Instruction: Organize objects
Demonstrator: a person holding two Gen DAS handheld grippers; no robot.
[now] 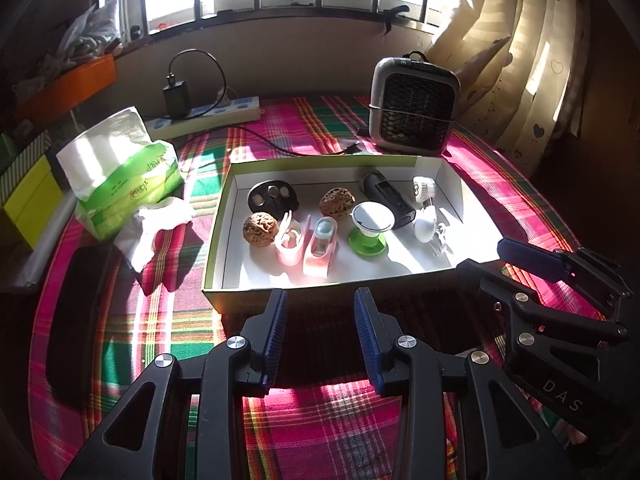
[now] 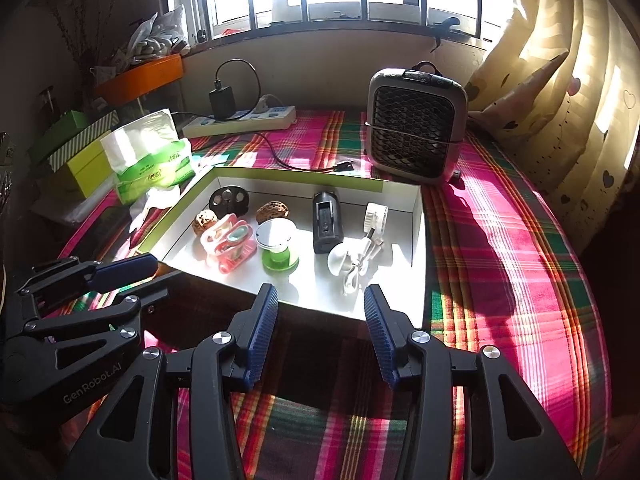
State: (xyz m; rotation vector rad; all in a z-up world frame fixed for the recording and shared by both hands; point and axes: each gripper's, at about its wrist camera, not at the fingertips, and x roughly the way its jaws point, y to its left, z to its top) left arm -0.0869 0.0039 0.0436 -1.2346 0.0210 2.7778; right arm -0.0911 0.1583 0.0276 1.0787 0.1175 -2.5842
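Note:
A shallow cardboard box [image 1: 224, 240] [image 2: 416, 264] with green sides and a white inside lies on the plaid cloth. In it are two walnuts [image 1: 260, 229] [image 1: 337, 201], a black disc [image 1: 273, 197], two pink holders [image 1: 308, 246] [image 2: 230, 242], a green-based cup [image 1: 368, 226] [image 2: 277, 246], a black device [image 1: 387, 200] [image 2: 328, 220] and small white items [image 1: 424, 216] [image 2: 360, 252]. My left gripper [image 1: 321, 336] is open and empty just in front of the box's near edge. My right gripper [image 2: 321, 334] is open and empty at the box's near right edge.
A green tissue pack [image 1: 128, 184] and a loose tissue [image 1: 152, 224] lie left of the box. A small grey fan heater [image 1: 414, 104] [image 2: 416, 120] stands behind it, a power strip [image 1: 208, 114] with a charger at the back. Yellow-green boxes [image 1: 28, 196] stand far left; curtain [image 2: 560, 100] at right.

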